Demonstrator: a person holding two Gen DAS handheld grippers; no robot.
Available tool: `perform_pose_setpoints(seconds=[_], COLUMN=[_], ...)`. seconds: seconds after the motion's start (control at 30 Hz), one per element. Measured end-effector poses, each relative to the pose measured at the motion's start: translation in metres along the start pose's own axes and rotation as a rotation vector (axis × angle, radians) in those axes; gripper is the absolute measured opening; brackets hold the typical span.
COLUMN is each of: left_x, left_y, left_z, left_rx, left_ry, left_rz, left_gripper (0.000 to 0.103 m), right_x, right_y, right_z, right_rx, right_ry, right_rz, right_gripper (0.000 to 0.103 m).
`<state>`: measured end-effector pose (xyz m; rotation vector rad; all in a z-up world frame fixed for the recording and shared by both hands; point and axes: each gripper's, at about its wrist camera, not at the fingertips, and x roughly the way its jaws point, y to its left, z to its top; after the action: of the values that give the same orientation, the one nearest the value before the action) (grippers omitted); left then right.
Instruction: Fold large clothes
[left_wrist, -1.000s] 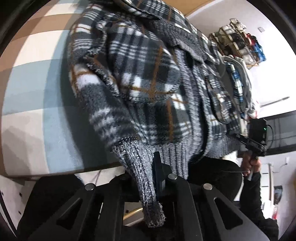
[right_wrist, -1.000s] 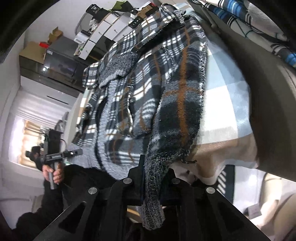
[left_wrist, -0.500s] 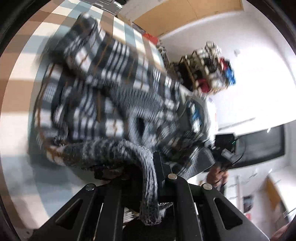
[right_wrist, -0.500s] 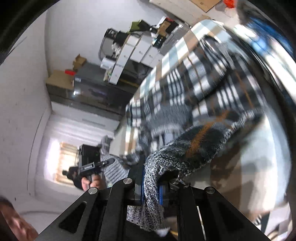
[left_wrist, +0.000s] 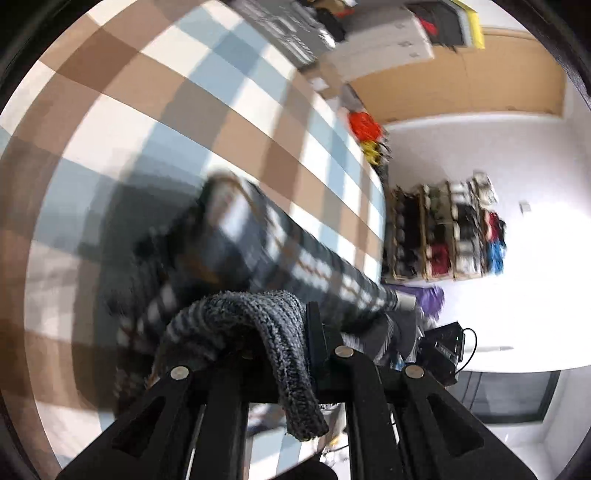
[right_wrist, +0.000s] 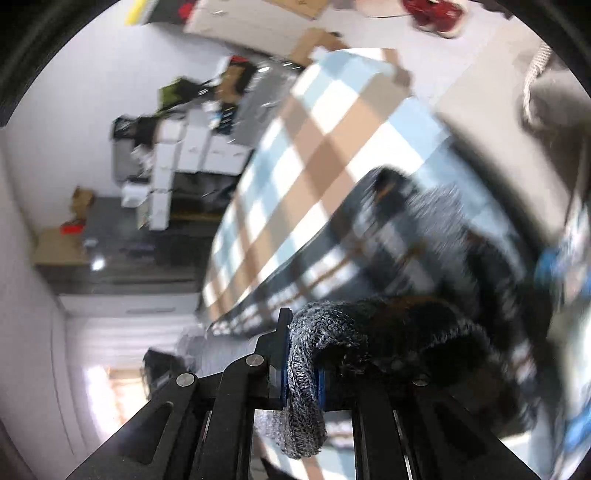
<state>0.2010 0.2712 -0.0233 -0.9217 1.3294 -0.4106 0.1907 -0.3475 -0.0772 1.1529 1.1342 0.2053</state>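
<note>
A second ago the plaid jacket (left_wrist: 280, 254) lay spread flat, its hem near the bed's edge. Now both hems are carried up and over – the far half of the checked blanket (left_wrist: 155, 96) lies bare and the jacket is bunched into a long roll across the bed. That looks like the bottom-to-top fold, well under way but not yet laid down. The blur makes it hard to say how evenly the layers stack.

The left gripper (left_wrist: 295, 354) is clamped tight on the knit cuff (left_wrist: 273, 332), which drapes over its jaws and hangs below. The right gripper (right_wrist: 301, 369) does the same – jaws pinched on its own grey cuff (right_wrist: 306, 373), the tail dangling beneath.
</note>
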Motion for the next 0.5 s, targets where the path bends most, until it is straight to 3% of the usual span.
perform_pose_setpoints(seconds=[0.17, 0.23, 0.3, 0.4, 0.43, 0.5], left_x=[-0.005, -0.008, -0.011, -0.012, -0.014, -0.015], left_y=[0.021, 0.023, 0.022, 0.022, 0.02, 0.009], left_z=[0.009, 0.006, 0.004, 0.001, -0.004, -0.003], left_rx=[-0.061, -0.05, -0.033, -0.039, -0.022, 0.015], left_ry=[0.012, 0.01, 0.009, 0.028, 0.03, 0.041], left_rz=[-0.057, -0.061, -0.044, -0.021, 0.006, 0.063], left_gripper=[0.005, 0.005, 0.005, 0.006, 0.009, 0.021], right_x=[0.02, 0.023, 0.02, 0.003, -0.004, -0.019], right_y=[-0.024, -0.024, -0.02, -0.019, -0.017, -0.009], right_z=[0.024, 0.026, 0.022, 0.02, 0.017, 0.013], right_rx=[0.089, 0.077, 0.043, 0.022, 0.011, -0.037], right_ry=[0.048, 0.047, 0.046, 0.018, -0.004, -0.046], right_rz=[-0.015, -0.008, 0.006, 0.045, 0.06, 0.032], right_gripper=[0.012, 0.013, 0.02, 0.047, 0.058, 0.068])
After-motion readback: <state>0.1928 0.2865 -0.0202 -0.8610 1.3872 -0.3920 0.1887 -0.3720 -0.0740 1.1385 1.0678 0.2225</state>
